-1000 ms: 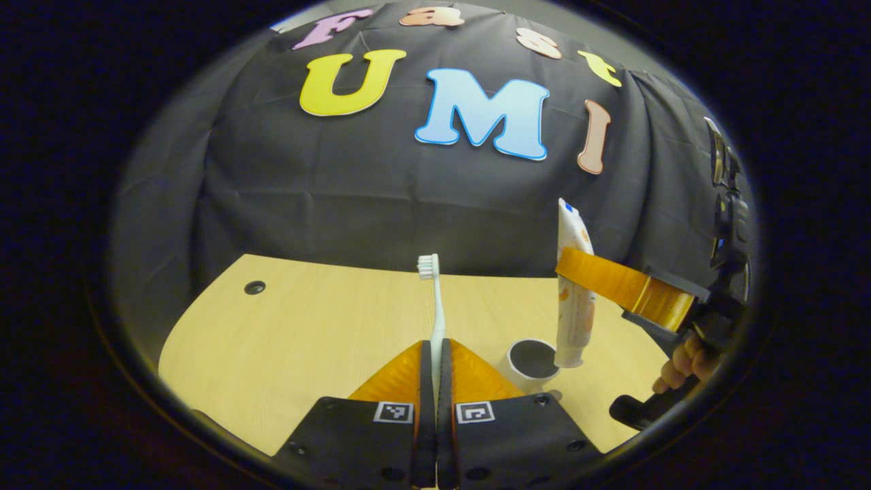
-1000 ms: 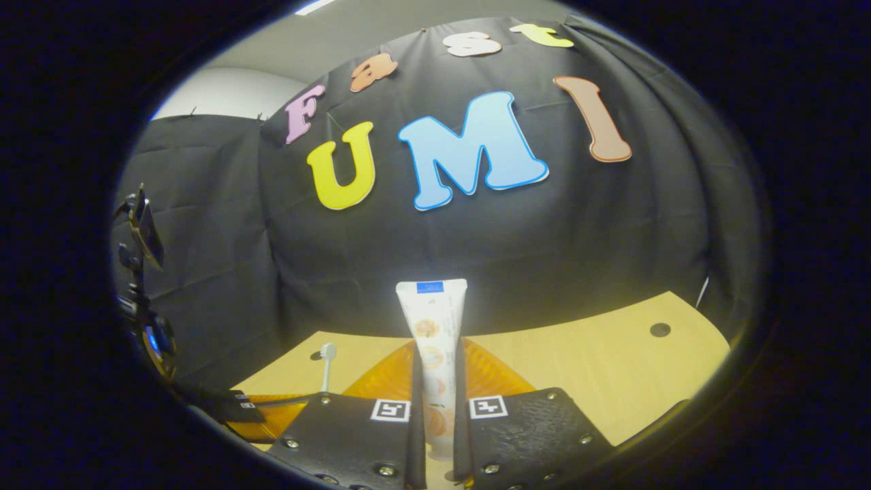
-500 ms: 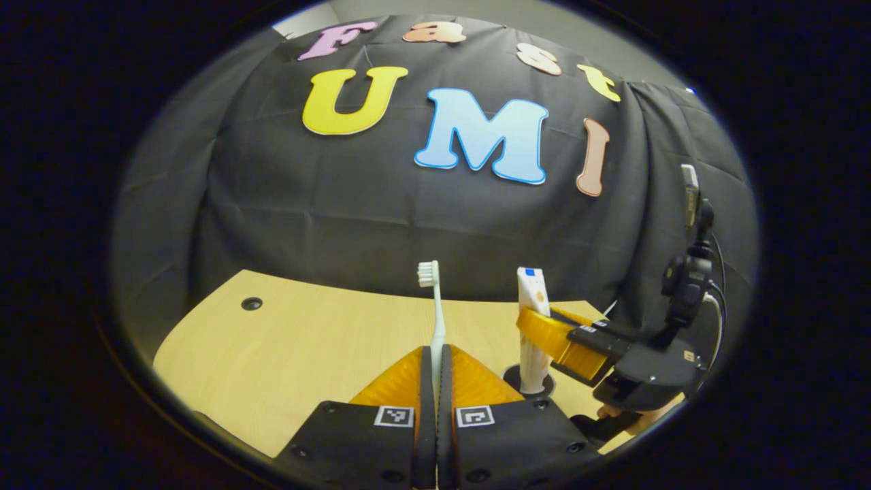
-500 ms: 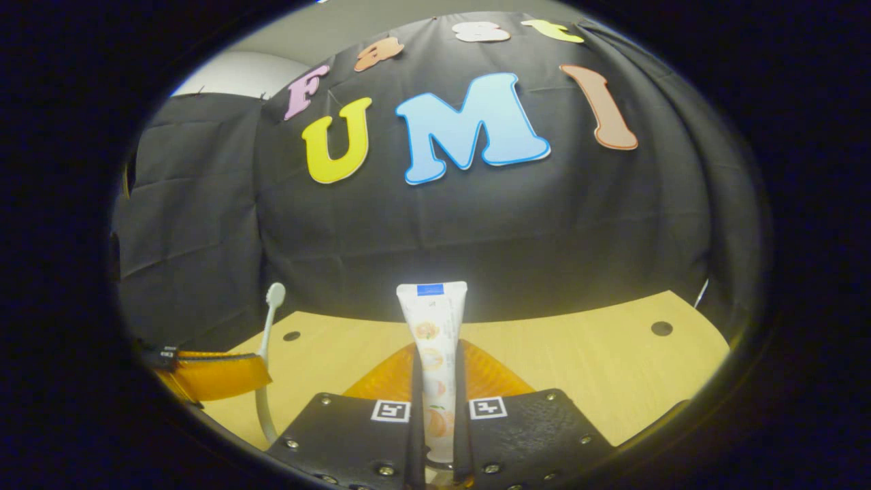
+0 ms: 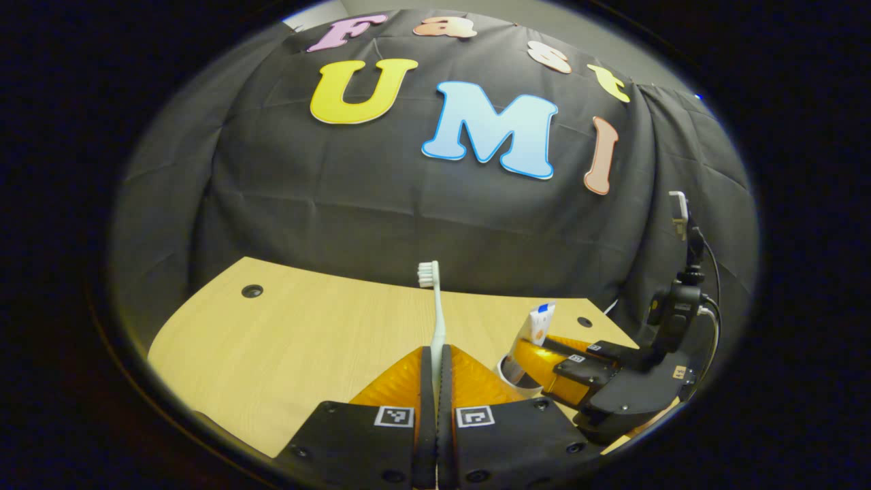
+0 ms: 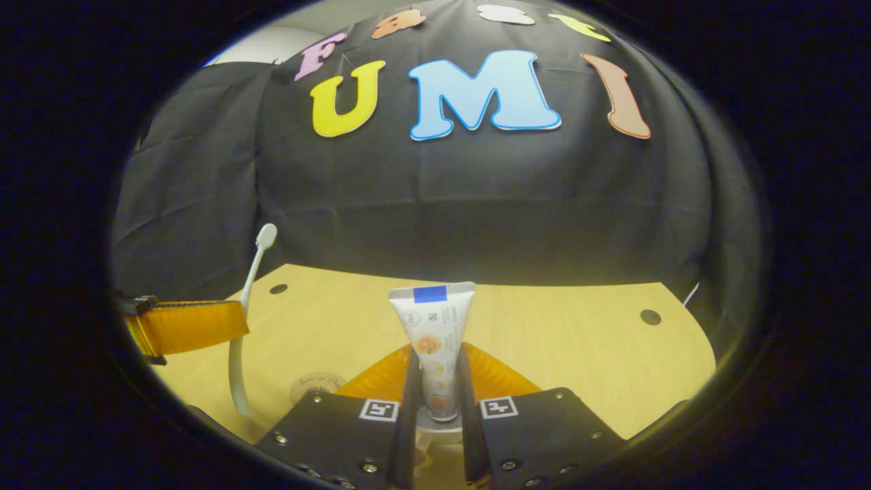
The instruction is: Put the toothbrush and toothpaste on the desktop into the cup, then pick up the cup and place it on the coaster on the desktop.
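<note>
In the left gripper view, the left gripper (image 5: 433,361) is holding the toothbrush (image 5: 435,320) upright, its two fingers pinched narrow on the lower handle, with the bristle head standing above and ahead of the fingertips. The wooden desktop (image 5: 299,347) is lying beneath and ahead of that claw. To the right of the left gripper and just beside it, the white cup (image 5: 512,376) is standing on the desktop, and the toothpaste (image 5: 534,330) is leaning out of its mouth, crimped end up. The right gripper (image 5: 544,357) is sitting further right again, its fingers close against the tube at the cup. In the right gripper view, one finger (image 6: 187,325) of the left gripper is showing far to the left of the right claw, with the toothbrush (image 6: 246,320) running upright across its tip. A round coaster (image 6: 314,388) is lying on the desktop (image 6: 578,354) just left of the right claw's fingers. The right gripper (image 6: 437,388) is at a narrow setting with the toothpaste (image 6: 432,340) standing between its fingers, tube upright; whether both fingers are pressing on it cannot be told. The pale rim of the cup (image 6: 435,430) is showing directly below the tube, between the fingers.
</note>
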Tool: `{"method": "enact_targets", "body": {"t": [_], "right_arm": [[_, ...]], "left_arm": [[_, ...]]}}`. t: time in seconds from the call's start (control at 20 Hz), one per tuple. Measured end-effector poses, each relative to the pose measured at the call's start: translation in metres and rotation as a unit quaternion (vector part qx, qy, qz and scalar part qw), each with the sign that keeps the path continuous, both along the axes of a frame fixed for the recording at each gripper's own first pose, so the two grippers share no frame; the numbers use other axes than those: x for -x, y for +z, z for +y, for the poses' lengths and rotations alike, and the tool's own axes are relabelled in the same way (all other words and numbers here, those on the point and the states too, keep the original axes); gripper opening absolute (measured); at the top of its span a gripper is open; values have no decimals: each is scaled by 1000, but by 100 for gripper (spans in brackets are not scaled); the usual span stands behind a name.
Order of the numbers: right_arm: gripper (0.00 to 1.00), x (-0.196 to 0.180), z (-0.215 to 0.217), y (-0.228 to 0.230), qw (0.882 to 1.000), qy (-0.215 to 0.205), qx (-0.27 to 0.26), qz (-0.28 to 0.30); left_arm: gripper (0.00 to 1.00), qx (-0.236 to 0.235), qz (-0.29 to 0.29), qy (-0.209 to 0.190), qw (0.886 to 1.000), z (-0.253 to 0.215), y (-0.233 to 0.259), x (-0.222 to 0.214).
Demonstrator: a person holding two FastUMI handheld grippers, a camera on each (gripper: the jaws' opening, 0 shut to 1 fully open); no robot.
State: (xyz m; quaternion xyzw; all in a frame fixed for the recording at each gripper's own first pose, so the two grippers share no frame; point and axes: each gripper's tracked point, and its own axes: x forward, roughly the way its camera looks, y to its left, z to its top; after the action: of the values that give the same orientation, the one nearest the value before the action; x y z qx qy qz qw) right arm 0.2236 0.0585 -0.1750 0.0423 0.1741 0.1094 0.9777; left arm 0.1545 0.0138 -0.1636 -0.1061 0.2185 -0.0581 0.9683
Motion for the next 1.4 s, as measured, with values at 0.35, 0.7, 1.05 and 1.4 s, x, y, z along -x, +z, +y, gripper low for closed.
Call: {"method": "enact_targets", "body": {"t": [0.35, 0.7, 1.05, 1.4], "right_arm": [[60, 10, -3, 6, 1000, -3, 26, -4], [60, 10, -15, 26, 1000, -18, 3, -24], [62, 10, -25, 70, 995, -24, -40, -84], [59, 29, -55, 96, 993, -47, -50, -96]], "left_arm": [[8, 3, 2, -5, 1000, -4, -2, -1], [8, 20, -14, -12, 1000, -14, 2, -9], [8, 23, -28, -19, 999, -29, -1, -25], [8, 69, -84, -39, 993, -57, 18, -47]]}}
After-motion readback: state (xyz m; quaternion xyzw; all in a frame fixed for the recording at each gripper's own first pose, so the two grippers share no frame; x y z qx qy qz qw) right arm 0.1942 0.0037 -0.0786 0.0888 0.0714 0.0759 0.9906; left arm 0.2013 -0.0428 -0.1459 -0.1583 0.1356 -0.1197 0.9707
